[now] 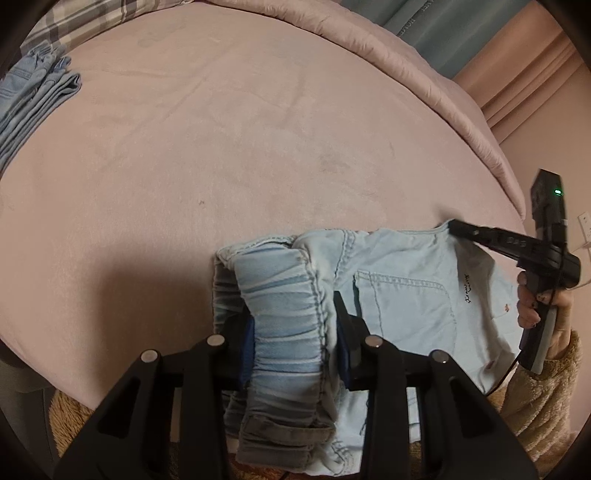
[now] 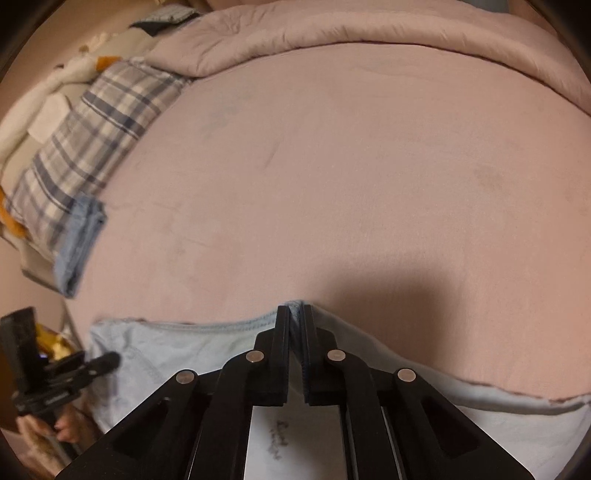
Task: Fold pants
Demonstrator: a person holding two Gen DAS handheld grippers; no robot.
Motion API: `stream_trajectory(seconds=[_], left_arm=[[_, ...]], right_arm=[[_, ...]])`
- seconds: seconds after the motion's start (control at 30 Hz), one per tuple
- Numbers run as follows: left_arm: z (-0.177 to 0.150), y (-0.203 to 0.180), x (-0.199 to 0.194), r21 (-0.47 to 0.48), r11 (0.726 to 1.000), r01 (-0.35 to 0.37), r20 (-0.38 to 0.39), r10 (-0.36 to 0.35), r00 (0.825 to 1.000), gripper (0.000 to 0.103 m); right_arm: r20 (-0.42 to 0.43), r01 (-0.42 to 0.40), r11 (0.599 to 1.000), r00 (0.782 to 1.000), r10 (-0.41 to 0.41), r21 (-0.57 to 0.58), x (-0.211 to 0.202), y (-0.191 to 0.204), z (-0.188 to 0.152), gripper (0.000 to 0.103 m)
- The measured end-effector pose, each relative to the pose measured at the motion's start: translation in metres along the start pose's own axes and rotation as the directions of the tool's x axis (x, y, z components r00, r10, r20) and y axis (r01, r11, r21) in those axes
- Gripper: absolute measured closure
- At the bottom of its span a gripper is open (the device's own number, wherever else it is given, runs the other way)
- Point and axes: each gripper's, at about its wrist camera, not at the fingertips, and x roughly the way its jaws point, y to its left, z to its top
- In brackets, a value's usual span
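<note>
Pale blue denim, the pants [image 1: 402,295], lies bunched on the near edge of a bed [image 1: 240,147] covered in dusty pink plush; in the left wrist view the gathered elastic waistband [image 1: 284,317] sits between the blue-padded fingers [image 1: 246,339] of the left tongs [image 1: 295,332], which pinch it from both sides; a back pocket [image 1: 406,302] shows flat at three o'clock of that grip, with small dark lettering beyond it; the right tongs [image 1: 456,227] reach in from three o'clock, held by a hand [image 1: 532,302] in a fuzzy tan sleeve [image 1: 543,391], their tip on the far hem of the cloth; in the right wrist view the right tongs [image 2: 295,321] are pressed together on a fold of the pants' [image 2: 192,343] edge, a thin ridge of denim pinched between the black fingers [image 2: 282,332]; the left tongs [image 2: 99,363] appear at nine o'clock, blurred; another folded pair of jeans [image 1: 33,99] rests at ten o'clock near a plaid pillow [image 2: 96,140]; a quilted pink duvet [image 2: 332,33] is rolled along the bed's far side at twelve o'clock.
</note>
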Motion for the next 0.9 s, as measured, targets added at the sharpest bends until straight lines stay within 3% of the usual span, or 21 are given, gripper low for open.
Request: stream_trajectory(seconds=[0.17, 0.27, 0.33, 0.4, 0.43, 0.47, 0.53, 0.63, 0.7, 0.73, 0.8, 0.9], left_arm=[[-0.001, -0.005, 0.000, 0.023, 0.999, -0.044, 0.017, 0.043, 0.999, 0.064], [0.001, -0.010, -0.004, 0.027, 0.997, -0.074, 0.026, 0.073, 0.997, 0.055], [0.003, -0.018, -0.017, 0.041, 0.993, -0.110, 0.070, 0.107, 0.992, 0.048], [0.006, -0.025, -0.034, 0.049, 0.992, -0.120, 0.130, 0.113, 0.985, 0.032], [0.007, -0.029, -0.040, 0.049, 0.993, -0.111, 0.152, 0.102, 0.983, 0.030], [0.007, -0.031, -0.046, 0.049, 0.994, -0.095, 0.169, 0.086, 0.982, 0.030], [0.005, -0.040, -0.053, 0.057, 0.997, -0.043, 0.180, 0.032, 0.983, 0.030], [-0.004, -0.054, -0.046, 0.093, 0.995, 0.035, 0.140, -0.048, 0.989, 0.034], [-0.012, -0.064, -0.033, 0.120, 0.990, 0.079, 0.084, -0.090, 0.992, 0.054], [-0.017, -0.069, -0.021, 0.130, 0.987, 0.099, 0.041, -0.105, 0.994, 0.058], [-0.026, -0.076, 0.001, 0.141, 0.984, 0.111, -0.029, -0.108, 0.994, 0.071], [-0.036, -0.077, 0.026, 0.141, 0.987, 0.075, -0.089, -0.063, 0.994, 0.075]], right_arm=[[0.002, 0.071, 0.997, 0.997, -0.071, -0.021, 0.021, 0.001, -0.008, 0.098], [0.035, 0.112, 0.994, 0.993, -0.111, -0.020, 0.011, 0.002, -0.006, 0.098], [0.046, 0.109, 0.994, 0.993, -0.108, -0.004, 0.002, 0.001, -0.005, 0.090], [0.095, 0.118, 0.993, 0.988, -0.119, 0.015, -0.018, -0.004, -0.009, 0.065], [0.131, 0.135, 0.991, 0.982, -0.137, 0.024, -0.032, -0.009, -0.012, 0.059], [0.156, 0.146, 0.989, 0.976, -0.150, 0.034, -0.042, -0.015, -0.015, 0.053], [0.195, 0.166, 0.983, 0.965, -0.177, 0.073, -0.065, -0.031, -0.026, 0.053], [0.204, 0.195, 0.967, 0.952, -0.227, 0.166, -0.093, -0.067, -0.050, 0.053], [0.194, 0.222, 0.947, 0.944, -0.269, 0.234, -0.106, -0.095, -0.072, 0.053], [0.184, 0.235, 0.936, 0.940, -0.288, 0.263, -0.111, -0.106, -0.083, 0.053], [0.165, 0.266, 0.904, 0.928, -0.335, 0.335, -0.121, -0.133, -0.109, 0.053], [0.132, 0.280, 0.846, 0.918, -0.374, 0.453, -0.132, -0.171, -0.148, 0.053]])
